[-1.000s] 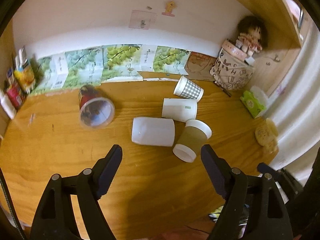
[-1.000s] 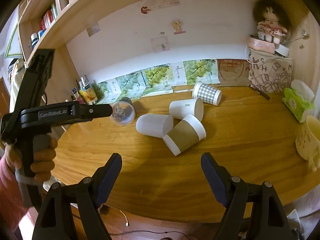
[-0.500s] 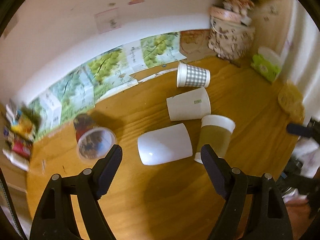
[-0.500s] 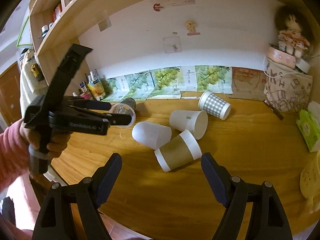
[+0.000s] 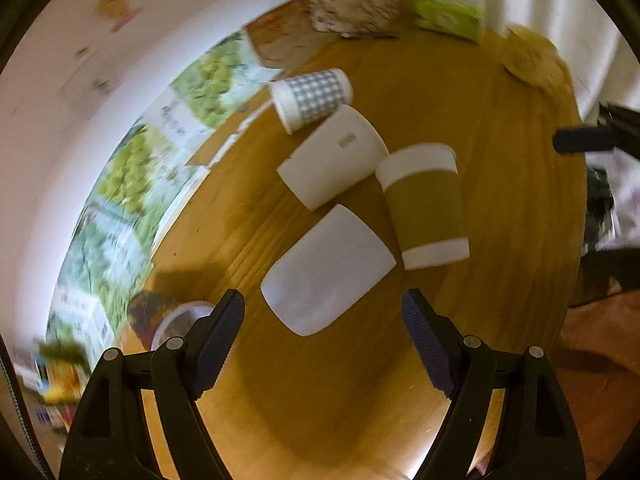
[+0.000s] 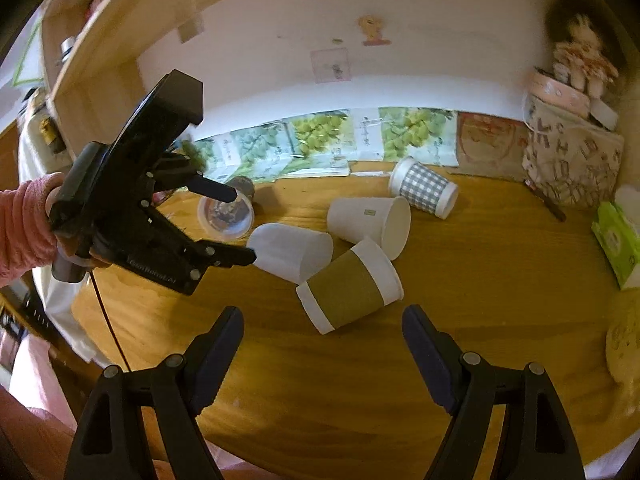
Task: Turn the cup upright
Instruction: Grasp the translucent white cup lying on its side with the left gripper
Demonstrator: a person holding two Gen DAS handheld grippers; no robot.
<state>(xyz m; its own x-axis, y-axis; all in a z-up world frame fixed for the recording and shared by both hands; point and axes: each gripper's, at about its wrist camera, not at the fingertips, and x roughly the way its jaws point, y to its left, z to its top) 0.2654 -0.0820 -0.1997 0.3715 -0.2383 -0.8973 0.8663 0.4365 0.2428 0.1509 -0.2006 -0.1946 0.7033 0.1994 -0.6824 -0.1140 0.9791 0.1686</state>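
You've got dim, warm indoor light with a glare patch on the table [image 5: 432, 456] at the bottom of the left view, heavy motion blur on its left edge and wall [image 5: 60, 128], strong fisheye bending with black corners, while the right view stays sharper.

Left wrist view close above, tilted down, right wrist view farther back, both sharing the toppled cups [image 5: 332, 268] [image 6: 292, 252].
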